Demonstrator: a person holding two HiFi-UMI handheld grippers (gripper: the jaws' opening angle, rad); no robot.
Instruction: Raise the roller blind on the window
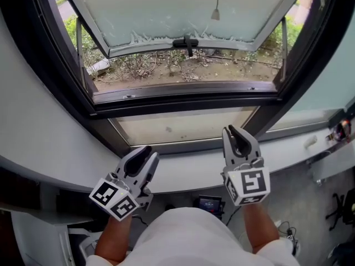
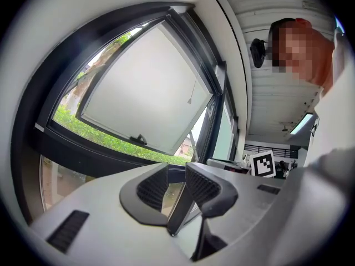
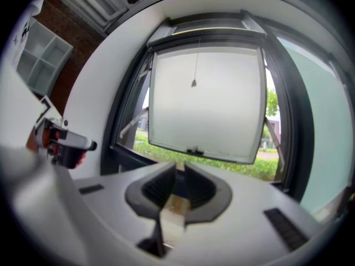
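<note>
A pull cord (image 1: 215,14) with a small cone-shaped toggle hangs in front of the tilted-open window sash (image 1: 166,10). Well below the toggle, both grippers point up toward it without touching it. The left gripper (image 1: 147,151) has its fingers slightly spread and empty. The right gripper (image 1: 234,131) has its fingers nearly together, also empty.

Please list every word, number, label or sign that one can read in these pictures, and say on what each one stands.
No text can be read.
Left marker cube and right marker cube: black-and-white square patterns only, no letters.
Small screen below the sill: too small to read.
Dark marks on a white surface, right gripper view, top left: blurred.
</note>
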